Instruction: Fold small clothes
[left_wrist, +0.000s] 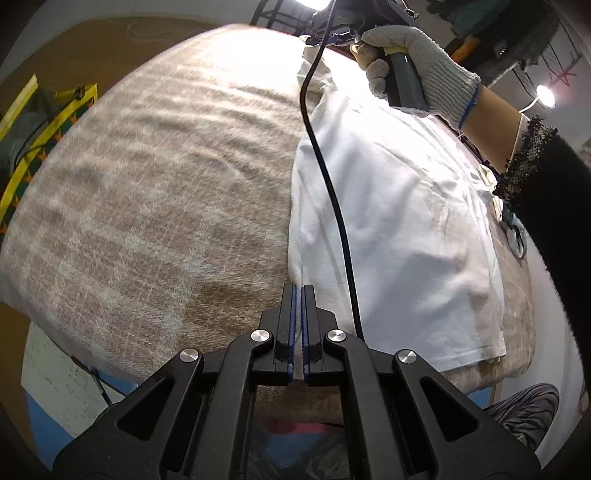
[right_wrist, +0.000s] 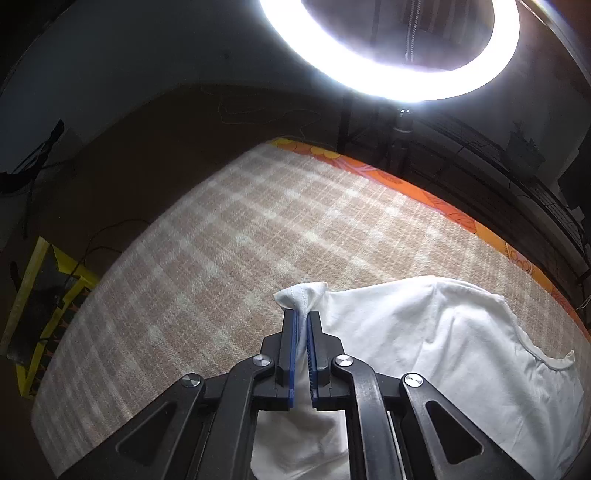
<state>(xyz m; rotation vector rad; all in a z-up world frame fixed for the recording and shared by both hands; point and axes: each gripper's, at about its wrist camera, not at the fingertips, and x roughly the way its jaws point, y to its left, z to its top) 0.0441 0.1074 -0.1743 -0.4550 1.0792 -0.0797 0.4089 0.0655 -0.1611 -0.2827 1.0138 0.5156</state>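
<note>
A white garment (left_wrist: 399, 221) lies spread on a beige checked blanket (left_wrist: 147, 184), right of centre in the left wrist view. My left gripper (left_wrist: 298, 290) is shut at the garment's near left corner, with a pale sliver of cloth between its blue pads. In the right wrist view my right gripper (right_wrist: 303, 314) is shut on a bunched corner of the same garment (right_wrist: 443, 350), and a tuft of cloth sticks out past the fingertips. A hand in a grey knit glove (left_wrist: 424, 62) holds that gripper's handle at the garment's far end; its fingers are hidden there.
A black cable (left_wrist: 332, 192) hangs across the garment. A ring light (right_wrist: 388, 81) glares beyond the blanket's (right_wrist: 258, 221) orange-trimmed far edge. A yellow frame (left_wrist: 37, 147) stands off the left side. A black sleeve (left_wrist: 546, 192) and a shoe (left_wrist: 524, 413) are at the right.
</note>
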